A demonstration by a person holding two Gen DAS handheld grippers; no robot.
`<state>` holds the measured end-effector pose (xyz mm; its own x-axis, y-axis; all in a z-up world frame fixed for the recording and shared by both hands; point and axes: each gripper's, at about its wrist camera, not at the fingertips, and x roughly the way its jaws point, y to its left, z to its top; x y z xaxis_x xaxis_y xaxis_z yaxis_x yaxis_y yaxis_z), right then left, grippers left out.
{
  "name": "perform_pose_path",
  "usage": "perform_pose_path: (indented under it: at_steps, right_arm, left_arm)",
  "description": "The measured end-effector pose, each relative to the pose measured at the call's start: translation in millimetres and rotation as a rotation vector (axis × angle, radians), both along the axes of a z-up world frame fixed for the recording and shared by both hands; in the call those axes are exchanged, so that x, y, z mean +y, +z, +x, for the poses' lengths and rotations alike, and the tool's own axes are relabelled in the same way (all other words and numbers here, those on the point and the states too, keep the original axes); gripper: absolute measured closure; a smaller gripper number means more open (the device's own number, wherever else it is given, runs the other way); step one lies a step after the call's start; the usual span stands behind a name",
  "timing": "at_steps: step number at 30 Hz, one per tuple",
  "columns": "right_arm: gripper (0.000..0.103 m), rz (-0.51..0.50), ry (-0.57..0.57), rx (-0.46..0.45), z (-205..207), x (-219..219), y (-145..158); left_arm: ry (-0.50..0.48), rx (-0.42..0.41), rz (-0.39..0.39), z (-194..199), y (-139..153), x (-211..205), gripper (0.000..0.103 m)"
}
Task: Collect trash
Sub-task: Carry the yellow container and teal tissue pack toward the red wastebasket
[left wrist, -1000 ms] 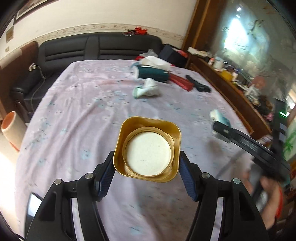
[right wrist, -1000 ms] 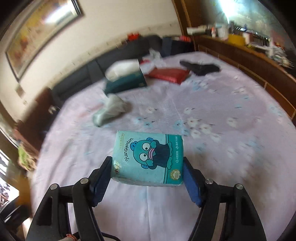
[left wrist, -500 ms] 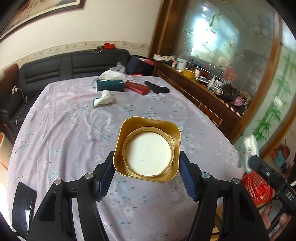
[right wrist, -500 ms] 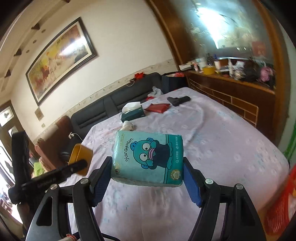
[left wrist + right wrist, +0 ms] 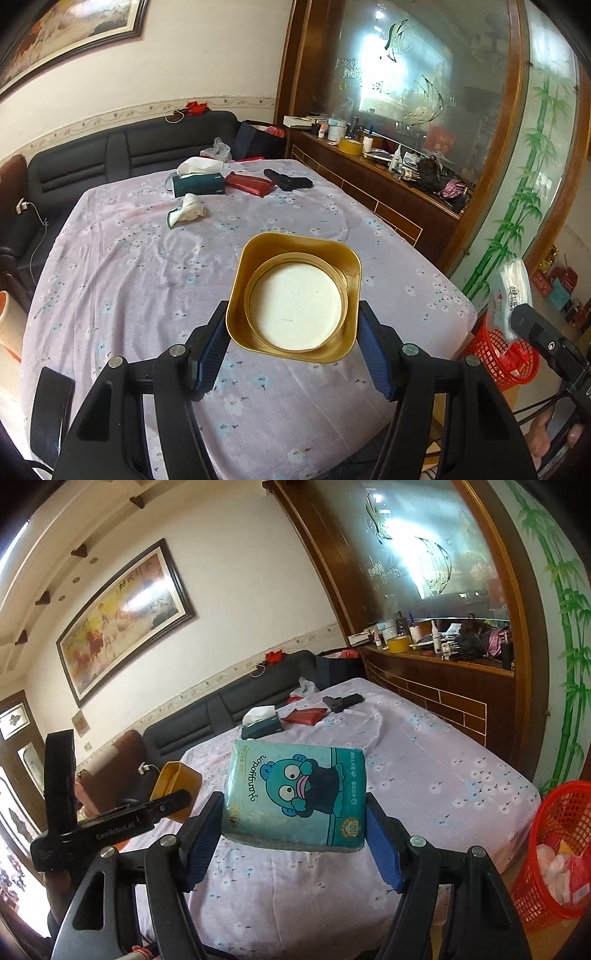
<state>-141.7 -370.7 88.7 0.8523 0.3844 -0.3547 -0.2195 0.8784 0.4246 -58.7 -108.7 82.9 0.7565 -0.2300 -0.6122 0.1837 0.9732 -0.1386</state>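
My left gripper [image 5: 293, 341] is shut on a gold square tin [image 5: 295, 295] with a white round inside, held above the near end of the table. My right gripper [image 5: 293, 834] is shut on a teal tissue pack [image 5: 295, 794] with a cartoon face, held above the table's near edge. The red trash basket [image 5: 554, 853] stands on the floor at the right, holding white and red scraps; it also shows in the left wrist view [image 5: 498, 354]. The tissue pack shows edge-on in the left wrist view [image 5: 511, 295], above the basket. The tin shows in the right wrist view [image 5: 175, 779].
The table [image 5: 129, 266] wears a lilac flowered cloth. At its far end lie a crumpled white sock [image 5: 186, 212], a green tissue box [image 5: 199, 182], a red pouch [image 5: 249, 182] and a black object [image 5: 288, 181]. A black phone [image 5: 50, 402] lies near left. A wooden sideboard [image 5: 388, 184] runs along the right.
Both grippers have pulled back and risen from over the table toward its near right corner, each still holding its item. The red basket has come into the right wrist view.
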Motion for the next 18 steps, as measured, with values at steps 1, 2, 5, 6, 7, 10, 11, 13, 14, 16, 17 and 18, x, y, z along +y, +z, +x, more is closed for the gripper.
perform_pose_path:
  at_steps: [1,2,5,6,7,10,11,13,14,16,17,18]
  right_arm:
    - [0.027,0.000,-0.004,-0.001,0.2,0.3,0.6]
    - [0.026,-0.002,-0.005,-0.005,-1.8,0.7,1.5]
    - [0.026,-0.004,-0.002,-0.014,-5.0,1.4,1.7]
    - [0.026,-0.004,0.003,-0.018,-5.6,-0.4,1.7]
    - [0.026,-0.007,0.006,-0.024,-7.8,-0.7,2.0]
    - [0.026,-0.020,0.002,-0.029,-11.7,-2.7,2.7]
    - [0.026,-0.021,0.002,-0.029,-12.5,-3.7,2.7]
    - [0.026,-0.024,-0.009,-0.028,-14.6,-7.1,2.7]
    - [0.026,-0.023,-0.016,-0.028,-15.8,-9.5,2.9]
    - [0.026,-0.024,-0.028,-0.029,-18.5,-13.0,4.5]
    - [0.026,-0.026,-0.035,-0.031,-20.0,-14.5,5.1]
    - [0.026,-0.028,-0.042,-0.033,-22.3,-16.0,6.5]
  left_arm:
    - [-0.001,-0.005,0.002,-2.1,0.9,-0.8,0.039]
    - [-0.002,-0.008,0.005,-3.6,1.6,-1.6,0.039]
    - [-0.009,-0.017,0.009,-9.3,3.8,-4.5,0.039]
    - [-0.012,-0.019,0.012,-10.8,4.3,-5.5,0.039]
    - [-0.015,-0.022,0.012,-12.5,5.1,-6.6,0.039]
    - [-0.026,-0.028,0.011,-16.2,7.2,-9.5,0.039]
    - [-0.030,-0.029,0.010,-16.7,7.7,-9.8,0.039]
    - [-0.039,-0.031,0.008,-17.4,8.3,-11.3,0.039]
    - [-0.045,-0.031,0.006,-17.8,8.6,-12.1,0.039]
    - [-0.055,-0.032,0.002,-18.7,9.0,-13.8,0.038]
    - [-0.060,-0.033,0.002,-19.2,9.3,-15.2,0.039]
    - [-0.066,-0.032,0.001,-18.8,9.4,-16.4,0.039]
